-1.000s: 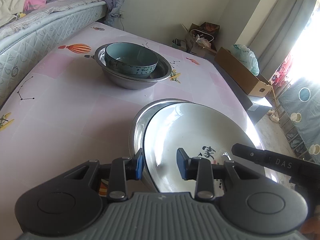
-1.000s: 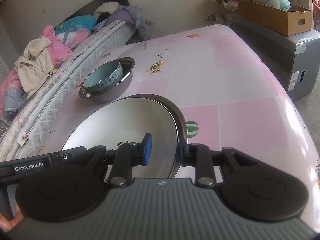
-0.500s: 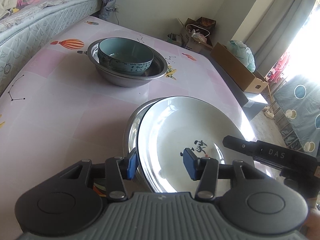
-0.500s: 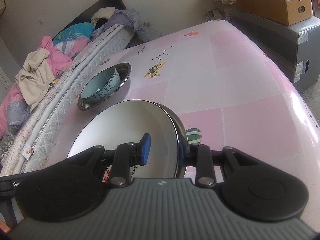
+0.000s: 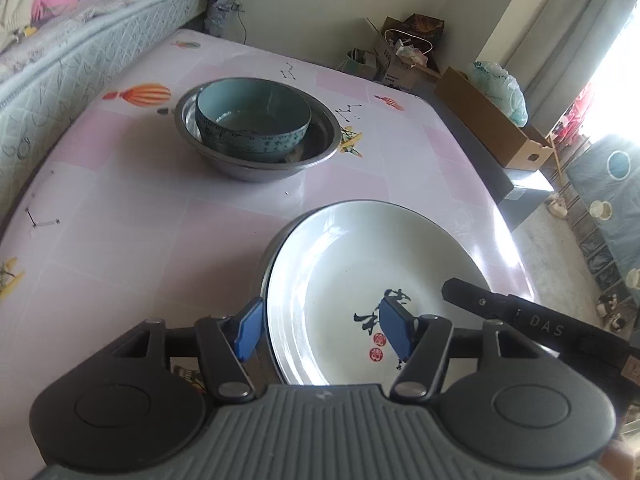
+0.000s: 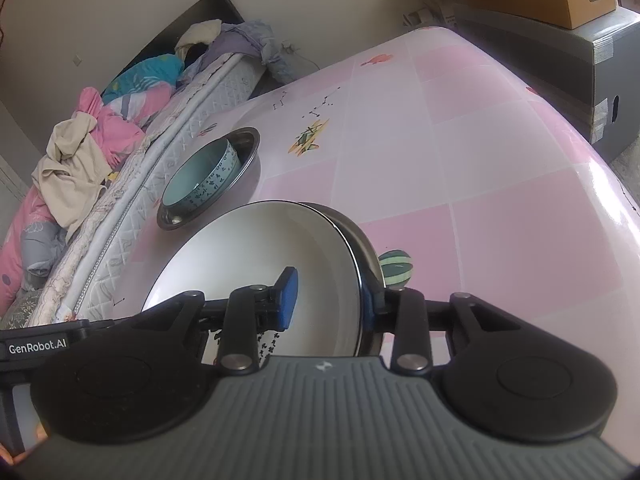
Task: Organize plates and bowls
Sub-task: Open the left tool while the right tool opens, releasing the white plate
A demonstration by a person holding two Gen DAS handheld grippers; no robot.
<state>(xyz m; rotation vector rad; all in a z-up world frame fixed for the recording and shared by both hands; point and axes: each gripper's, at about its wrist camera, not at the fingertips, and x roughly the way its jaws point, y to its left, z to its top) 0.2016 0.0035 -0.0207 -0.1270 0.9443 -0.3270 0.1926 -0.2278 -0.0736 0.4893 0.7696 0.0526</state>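
Note:
A white plate (image 5: pixel 360 268) with black calligraphy rests on a metal plate (image 5: pixel 266 258) on the pink table. My left gripper (image 5: pixel 320 330) is open, its jaws straddling the near left rims of both plates. My right gripper (image 6: pixel 330 300) straddles the right rims of the white plate (image 6: pixel 256 264) and the metal plate (image 6: pixel 360 236), with a gap between its pads, so it is open. A teal bowl (image 5: pixel 252 120) sits inside a steel basin (image 5: pixel 256 160) farther back; they also show in the right wrist view, the bowl (image 6: pixel 200 184) in the basin (image 6: pixel 248 144).
A mattress (image 5: pixel 80 52) with piled clothes (image 6: pixel 80 148) borders the table's left side. A cardboard box (image 5: pixel 492 120) on a grey cabinet stands past the table's right edge. The pink table (image 6: pixel 460 152) stretches bare to the right of the plates.
My left gripper's jaws have opened wider around the plate rims. Both grippers have pulled back and risen a little, and the white plate now covers more of the metal plate.

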